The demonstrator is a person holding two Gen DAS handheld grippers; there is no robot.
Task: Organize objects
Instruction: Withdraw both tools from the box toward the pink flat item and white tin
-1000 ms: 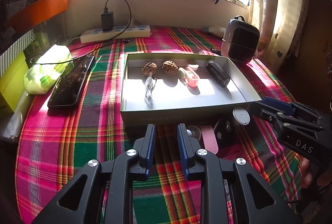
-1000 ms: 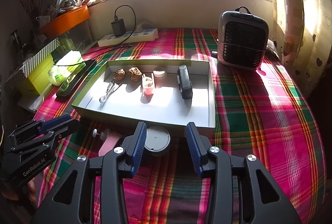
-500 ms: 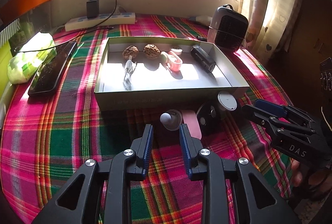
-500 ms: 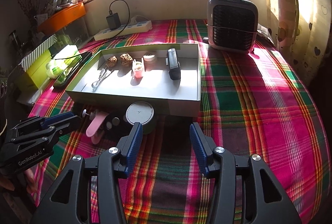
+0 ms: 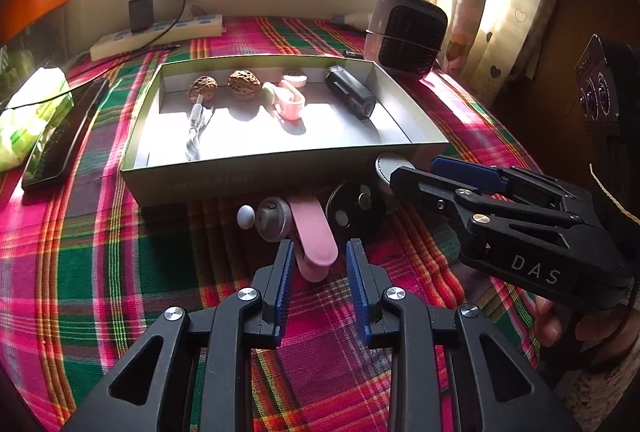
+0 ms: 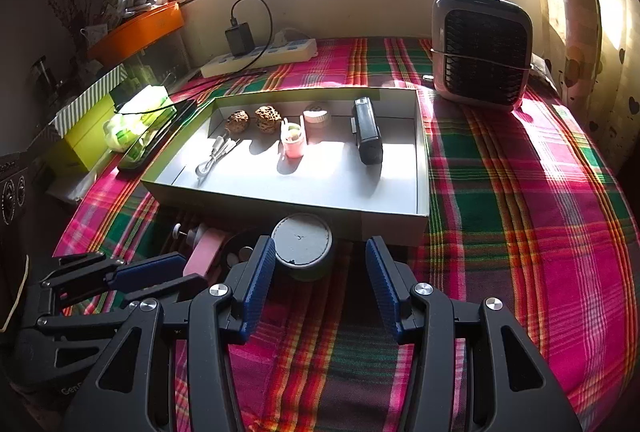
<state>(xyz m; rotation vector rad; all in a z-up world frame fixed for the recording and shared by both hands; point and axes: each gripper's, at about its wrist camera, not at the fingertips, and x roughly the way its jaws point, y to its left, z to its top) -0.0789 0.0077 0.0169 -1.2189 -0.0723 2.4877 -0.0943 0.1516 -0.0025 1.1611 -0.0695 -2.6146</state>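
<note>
- We are holding the left gripper with its jaws parted; nothing is being pinched. The near end of the pink clip is lying between its fingertips, and whether they touch we cannot tell.
- Our right gripper is standing open too, wider, its jaws having just been opening; the round grey-lidded tin is sitting just ahead of its left finger, not gripped.
- Just beyond the left gripper's tips, a grey knob piece and a black disc are flanking the pink clip, all resting on the plaid cloth.
- Farther ahead, the shallow grey box is holding two walnuts, a white cable, a pink cup and a black device.
- Farthest out, ahead and to the right, a small heater is standing; ahead and left, a power strip.
</note>
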